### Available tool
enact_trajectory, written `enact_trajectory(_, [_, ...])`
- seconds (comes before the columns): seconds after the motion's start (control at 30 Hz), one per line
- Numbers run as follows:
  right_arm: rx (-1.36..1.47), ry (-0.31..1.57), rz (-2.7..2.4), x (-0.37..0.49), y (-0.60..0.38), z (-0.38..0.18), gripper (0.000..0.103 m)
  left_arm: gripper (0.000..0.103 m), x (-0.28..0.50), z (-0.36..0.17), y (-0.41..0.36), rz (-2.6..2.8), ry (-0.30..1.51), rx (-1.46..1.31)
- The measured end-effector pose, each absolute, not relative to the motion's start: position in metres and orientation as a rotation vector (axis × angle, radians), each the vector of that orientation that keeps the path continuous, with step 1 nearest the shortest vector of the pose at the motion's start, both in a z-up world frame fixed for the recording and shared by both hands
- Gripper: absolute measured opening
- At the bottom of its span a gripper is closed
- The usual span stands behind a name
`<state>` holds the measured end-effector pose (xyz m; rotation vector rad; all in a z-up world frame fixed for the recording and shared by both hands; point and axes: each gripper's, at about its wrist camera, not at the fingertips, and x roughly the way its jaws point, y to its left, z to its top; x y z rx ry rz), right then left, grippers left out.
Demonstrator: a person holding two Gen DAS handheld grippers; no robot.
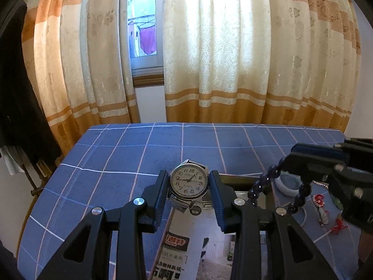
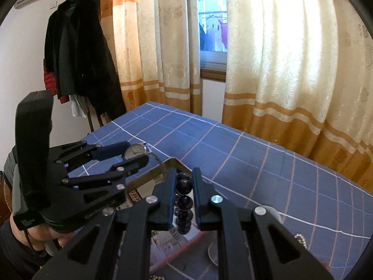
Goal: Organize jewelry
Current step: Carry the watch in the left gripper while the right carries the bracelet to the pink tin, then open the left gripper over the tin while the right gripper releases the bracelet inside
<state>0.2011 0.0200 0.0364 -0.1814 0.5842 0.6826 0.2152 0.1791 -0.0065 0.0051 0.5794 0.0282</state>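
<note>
Watch strap: lower end hidden behind left gripper finger; clasp out of sight.
Watch dial: brand lettering too small to read.
Bead bracelet: upper part hidden inside right gripper; in right wrist view, lower beads lost behind gripper body.
Box: near side cut off by gripper fingers; contents unclear.
Printed paper: text cropped by bottom edge, partly covered.
Small red charms: too small to identify.
Pale bowl: half covered by right gripper.
Silver chain: mostly hidden by gripper arm.
Person's hand: mostly cropped, under left gripper body.
</note>
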Motion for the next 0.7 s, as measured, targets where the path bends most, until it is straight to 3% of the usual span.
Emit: enact_trajectory(0.7, [-0.16, 0.689, 0.647, 0.241, 0.04, -0.014, 0.016, 0.037, 0.25, -0.043, 0.187, 0.05, 0.69, 0.0])
